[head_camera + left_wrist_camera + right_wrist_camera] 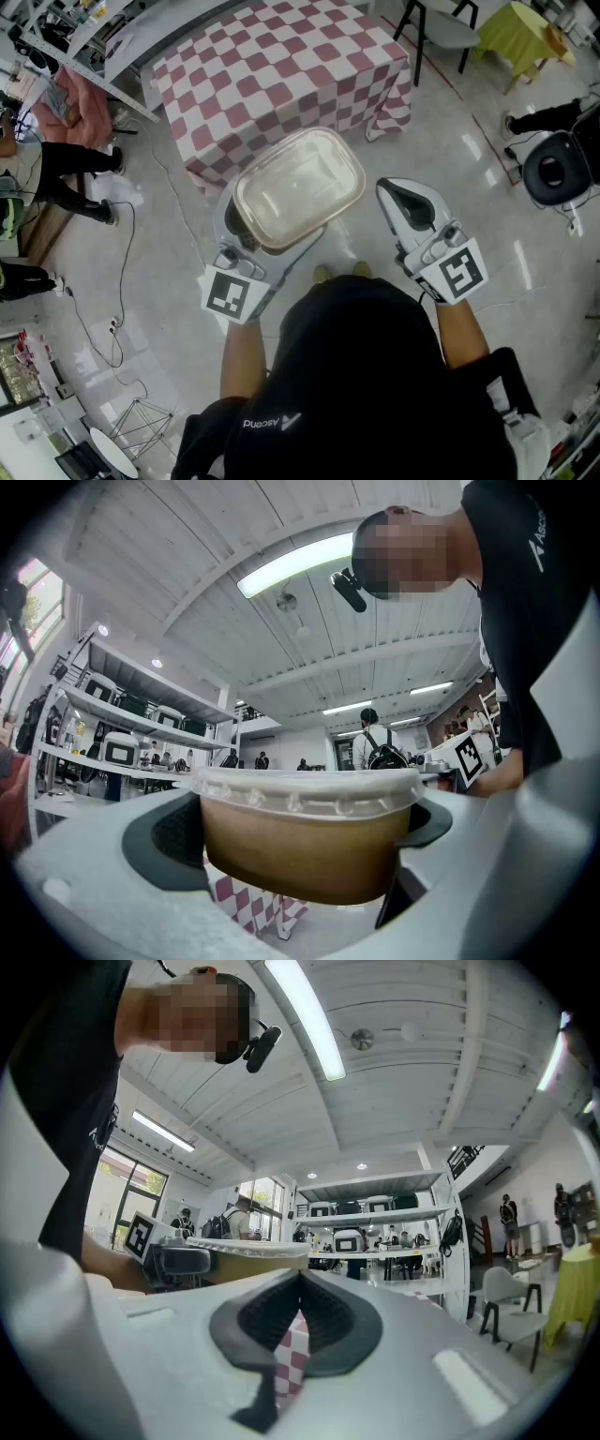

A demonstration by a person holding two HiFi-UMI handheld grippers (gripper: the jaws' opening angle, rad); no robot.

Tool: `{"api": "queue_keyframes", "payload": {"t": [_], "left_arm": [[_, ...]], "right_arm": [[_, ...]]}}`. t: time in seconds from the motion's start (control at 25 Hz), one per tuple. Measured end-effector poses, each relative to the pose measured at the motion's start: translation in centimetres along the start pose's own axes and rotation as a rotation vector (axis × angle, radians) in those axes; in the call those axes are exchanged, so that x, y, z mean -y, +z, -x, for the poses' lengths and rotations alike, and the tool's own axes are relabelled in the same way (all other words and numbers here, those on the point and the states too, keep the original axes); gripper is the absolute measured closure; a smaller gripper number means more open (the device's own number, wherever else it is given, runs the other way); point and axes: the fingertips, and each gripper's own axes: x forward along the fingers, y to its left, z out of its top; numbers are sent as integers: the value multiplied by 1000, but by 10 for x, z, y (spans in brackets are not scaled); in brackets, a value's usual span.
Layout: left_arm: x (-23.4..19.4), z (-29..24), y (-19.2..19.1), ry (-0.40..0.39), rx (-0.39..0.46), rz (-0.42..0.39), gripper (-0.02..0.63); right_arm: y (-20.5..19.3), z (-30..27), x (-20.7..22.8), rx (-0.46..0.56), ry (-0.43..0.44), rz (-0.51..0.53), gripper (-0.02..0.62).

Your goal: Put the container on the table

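- Head view: the container (298, 187) is held in the air, short of the checked table (281, 66). It hides the left gripper (251, 251) tips. The right gripper (401, 202) is beside it.
- Left gripper view: the jaws are spread wide and clamped on the container's sides.
- Right gripper view: the jaws are together and empty, and the container is mostly hidden.

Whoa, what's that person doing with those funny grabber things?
A person holds a lidded container pinched in the left tool. It is up in the air, not resting on anything. The right tool is closed and empty, off to the side. The red-and-white checked table is just ahead, so the container isn't set down yet.
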Motion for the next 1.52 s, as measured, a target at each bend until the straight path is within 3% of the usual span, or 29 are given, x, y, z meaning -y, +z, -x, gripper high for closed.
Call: {"api": "queue_keyframes", "payload": {"t": [0.36, 0.92, 1.12, 1.4, 1.52], "left_arm": [[-26, 10, -3, 5, 13, 13, 29], [-109, -10, -31, -26, 27, 28, 29], [-140, -55, -44, -20, 15, 13, 29], [-198, -173, -68, 25, 7, 3, 29], [-209, -202, -68, 41, 23, -6, 29]], "right_arm": [[-6, -23, -9, -5, -4, -14, 592], [-31, -87, 7, -31, -62, 27, 592], [-38, -118, 56, -21, -51, 55, 592], [-46, -185, 183, -19, -11, 94, 592], [-44, -195, 214, -35, 9, 107, 592]]}}
